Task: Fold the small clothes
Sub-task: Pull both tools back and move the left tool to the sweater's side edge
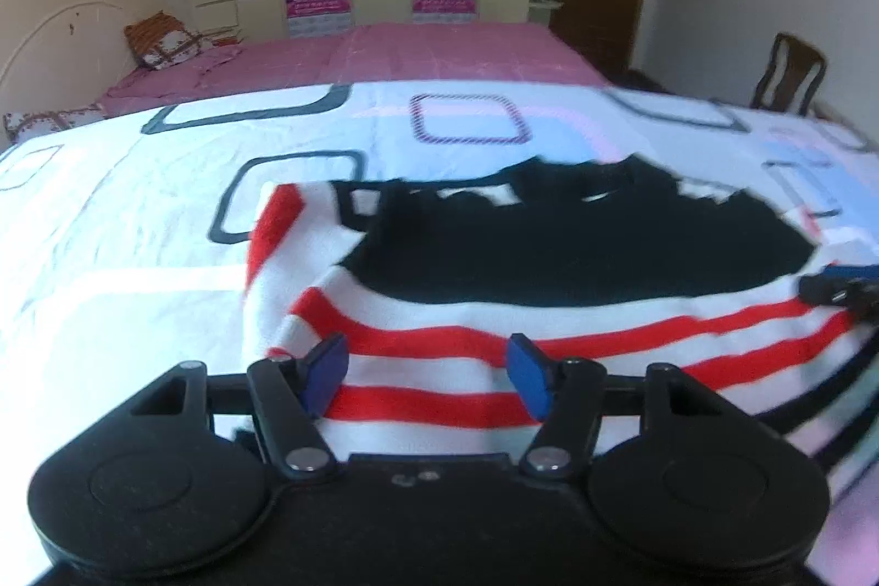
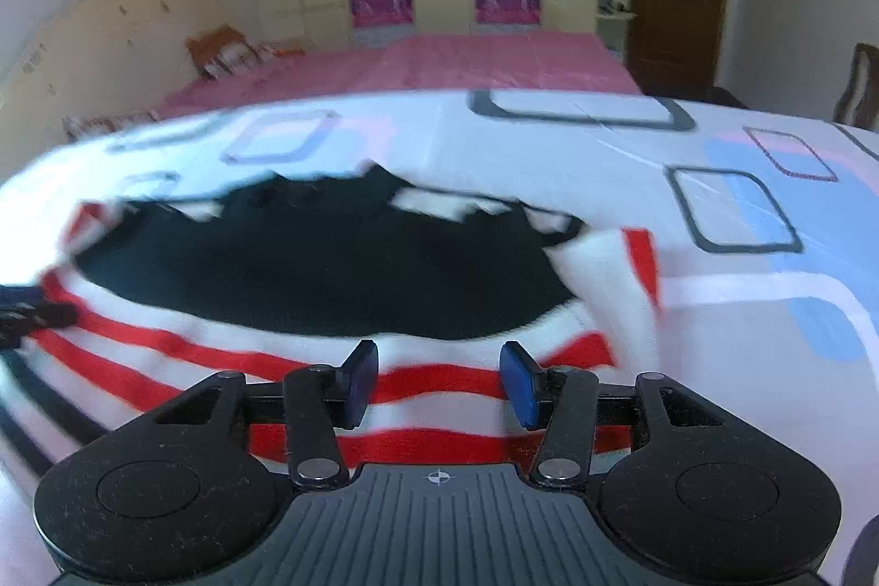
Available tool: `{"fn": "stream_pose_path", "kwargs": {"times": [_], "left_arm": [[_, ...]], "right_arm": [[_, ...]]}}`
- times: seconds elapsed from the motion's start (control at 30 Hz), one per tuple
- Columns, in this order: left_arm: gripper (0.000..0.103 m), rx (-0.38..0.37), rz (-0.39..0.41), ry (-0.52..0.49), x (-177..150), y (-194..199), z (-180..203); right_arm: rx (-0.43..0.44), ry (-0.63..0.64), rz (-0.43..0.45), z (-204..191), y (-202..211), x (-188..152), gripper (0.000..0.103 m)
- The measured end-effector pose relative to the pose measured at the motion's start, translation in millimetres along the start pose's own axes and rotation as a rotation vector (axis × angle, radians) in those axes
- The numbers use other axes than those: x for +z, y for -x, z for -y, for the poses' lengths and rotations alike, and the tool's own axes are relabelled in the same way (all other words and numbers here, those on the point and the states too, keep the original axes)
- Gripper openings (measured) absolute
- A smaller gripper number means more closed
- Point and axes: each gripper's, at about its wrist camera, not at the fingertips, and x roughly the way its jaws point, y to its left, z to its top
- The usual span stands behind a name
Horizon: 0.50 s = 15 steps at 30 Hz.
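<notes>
Since the left gripper [image 1: 426, 374] and right gripper [image 2: 438, 383] both hover spread wide w/ nothing pinched over the near hem of the striped sweater [image 1: 494, 289] lying flat on the bedsheet [image 1: 110, 256], uneven grabs prob skew the fold imo.

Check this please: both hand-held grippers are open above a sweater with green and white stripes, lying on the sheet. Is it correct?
Not quite. The sweater has red and white stripes, not green, as both wrist views show. The rest holds: left hand-held gripper and right hand-held gripper are open, sweater on the sheet.
</notes>
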Motion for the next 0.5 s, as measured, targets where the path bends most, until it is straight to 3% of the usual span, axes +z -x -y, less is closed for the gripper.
{"fn": "stream_pose_path", "kwargs": {"times": [0.17, 0.3, 0.5], "left_arm": [[0.063, -0.062, 0.004, -0.027, -5.5, 10.0, 22.3], [0.063, -0.056, -0.022, -0.045, -19.3, 5.7, 25.5], [0.066, -0.027, -0.042, -0.017, -33.4, 11.0, -2.3]], "right_arm": [[0.081, 0.055, -0.011, -49.3, 4.0, -5.5, 0.050], [0.081, 0.099, -0.038, -72.7, -2.7, -16.5, 0.050], [0.005, 0.089, -0.043, -48.4, 3.2, -30.8, 0.050]]}}
